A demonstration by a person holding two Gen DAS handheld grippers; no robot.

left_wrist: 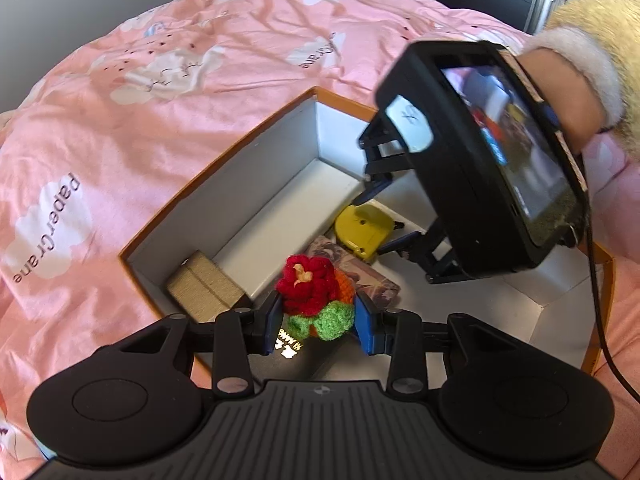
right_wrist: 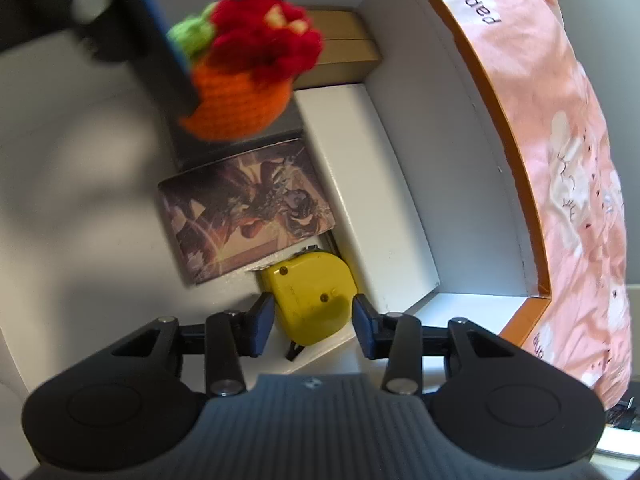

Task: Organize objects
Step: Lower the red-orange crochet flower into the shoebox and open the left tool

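Left gripper (left_wrist: 316,322) fingers clamp crochet flower (left_wrist: 314,294) above box (left_wrist: 224,168) floor. Right gripper (right_wrist: 313,322) fingers parted, straddling yellow tape measure (right_wrist: 310,296), not pressing. Lower flower into free floor beside card box (right_wrist: 248,208); release low.

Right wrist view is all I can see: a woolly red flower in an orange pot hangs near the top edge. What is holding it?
Observer: The left gripper. Its two blue pads are clamped on the green leaves of the crochet flower.
Operator: And who is carrying the camera I look through?
Observer: A person's hand in a fluffy cream sleeve holds the right gripper down inside the orange-rimmed box.
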